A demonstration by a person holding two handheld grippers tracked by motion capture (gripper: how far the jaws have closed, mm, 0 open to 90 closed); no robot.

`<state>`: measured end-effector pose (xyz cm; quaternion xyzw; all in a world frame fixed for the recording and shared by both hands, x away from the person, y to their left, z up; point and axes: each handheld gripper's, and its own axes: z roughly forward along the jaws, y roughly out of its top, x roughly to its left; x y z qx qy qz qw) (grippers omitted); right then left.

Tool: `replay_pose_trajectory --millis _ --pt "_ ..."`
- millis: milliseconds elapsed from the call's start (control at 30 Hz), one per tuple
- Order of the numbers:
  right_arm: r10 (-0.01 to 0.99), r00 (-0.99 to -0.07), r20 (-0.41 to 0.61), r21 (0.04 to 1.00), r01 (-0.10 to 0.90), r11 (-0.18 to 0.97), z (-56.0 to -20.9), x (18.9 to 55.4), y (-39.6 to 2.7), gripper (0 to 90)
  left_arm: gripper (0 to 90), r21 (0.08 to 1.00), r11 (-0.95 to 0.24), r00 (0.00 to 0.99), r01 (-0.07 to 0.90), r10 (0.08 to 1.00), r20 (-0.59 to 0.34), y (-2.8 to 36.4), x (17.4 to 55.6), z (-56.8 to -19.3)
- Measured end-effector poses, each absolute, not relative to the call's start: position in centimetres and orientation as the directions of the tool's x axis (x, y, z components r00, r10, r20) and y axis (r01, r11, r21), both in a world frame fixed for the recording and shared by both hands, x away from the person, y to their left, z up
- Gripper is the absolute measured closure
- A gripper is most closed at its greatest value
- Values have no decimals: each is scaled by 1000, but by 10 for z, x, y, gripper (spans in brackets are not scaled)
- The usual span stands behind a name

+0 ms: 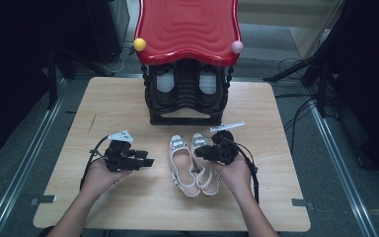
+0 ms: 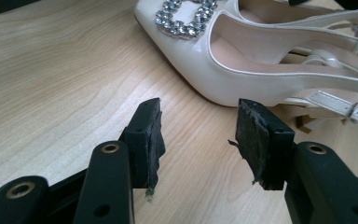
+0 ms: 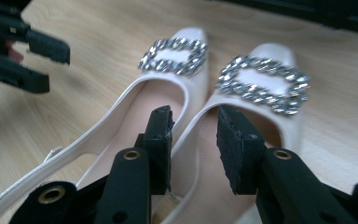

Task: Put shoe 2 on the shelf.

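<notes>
From above, the red-topped black rack (image 1: pixel 187 94) holds shoes behind my white pair (image 1: pixel 193 165) on the wooden table (image 1: pixel 128 202). My left gripper (image 2: pixel 198 135) gapes empty beside them. My right gripper (image 3: pixel 195 140) hangs apart over both.

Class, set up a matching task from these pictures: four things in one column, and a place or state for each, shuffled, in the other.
1. left gripper
2. right gripper
3. white shoes
4. shoe rack

a. far edge of the table, red top
b. side by side, toes toward the rack
c. jaws open over bare wood
d. jaws apart above the shoes

Pairs: 1-c, 2-d, 3-b, 4-a
</notes>
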<state>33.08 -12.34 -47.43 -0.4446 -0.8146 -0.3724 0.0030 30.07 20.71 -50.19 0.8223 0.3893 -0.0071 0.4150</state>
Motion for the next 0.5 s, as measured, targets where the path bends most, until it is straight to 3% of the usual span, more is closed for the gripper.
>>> replay_pose_trajectory --millis 500 --pt "734 -608 302 503 756 419 -482 328 -91 638 512 683 -374 716 627 621 -318 199 307 -501"
